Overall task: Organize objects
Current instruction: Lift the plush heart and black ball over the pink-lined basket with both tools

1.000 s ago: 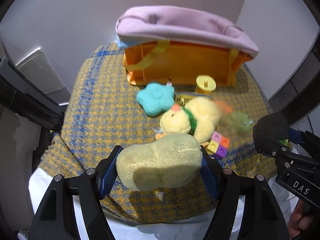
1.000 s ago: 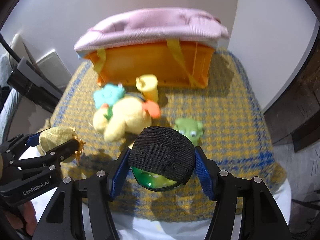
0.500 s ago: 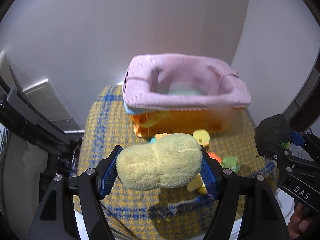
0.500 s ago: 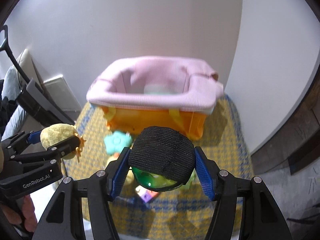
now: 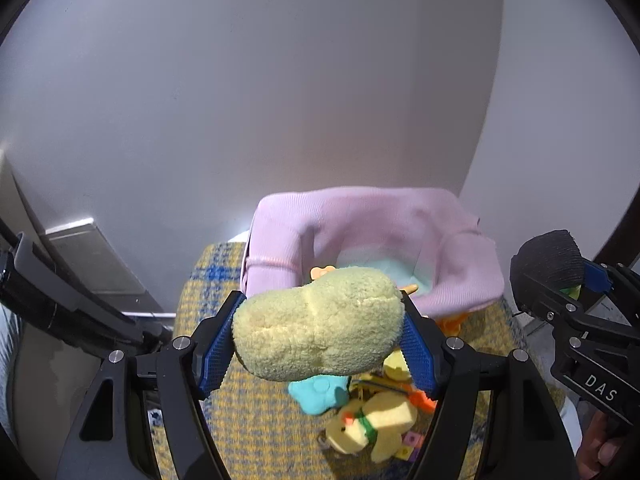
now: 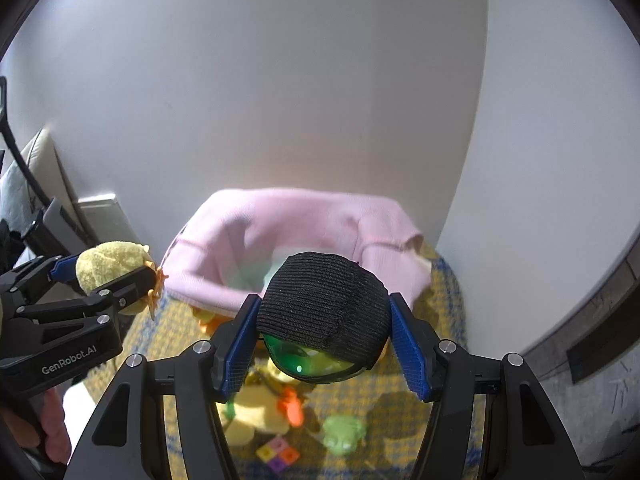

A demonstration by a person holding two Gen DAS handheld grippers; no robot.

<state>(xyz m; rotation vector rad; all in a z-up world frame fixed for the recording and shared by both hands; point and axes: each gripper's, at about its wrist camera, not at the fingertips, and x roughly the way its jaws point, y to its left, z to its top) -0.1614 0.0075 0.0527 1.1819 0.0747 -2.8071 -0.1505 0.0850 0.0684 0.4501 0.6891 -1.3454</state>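
Note:
My left gripper [image 5: 318, 330] is shut on a pale yellow plush toy [image 5: 320, 326], held in the air in front of the pink-lined orange basket [image 5: 452, 264]. From the right wrist view that same left gripper [image 6: 110, 280] and its plush toy [image 6: 108, 262] sit at the left. My right gripper [image 6: 324, 328] is shut on a green ball in a black knit cap [image 6: 320, 308], also raised before the basket [image 6: 240, 240]. In the left wrist view the right gripper [image 5: 560, 280] shows at the right edge.
On the yellow and blue checked cloth [image 5: 256, 432] below lie a yellow duck plush [image 5: 376, 428], a turquoise flower toy [image 5: 318, 394], a green frog toy [image 6: 344, 434] and coloured cubes [image 6: 278, 454]. White walls stand behind; a radiator [image 5: 92, 264] is at the left.
Both grippers have risen with their toys still held. The basket now appears lower in the views with its inside showing, and the loose toys have dropped toward the bottom edge.

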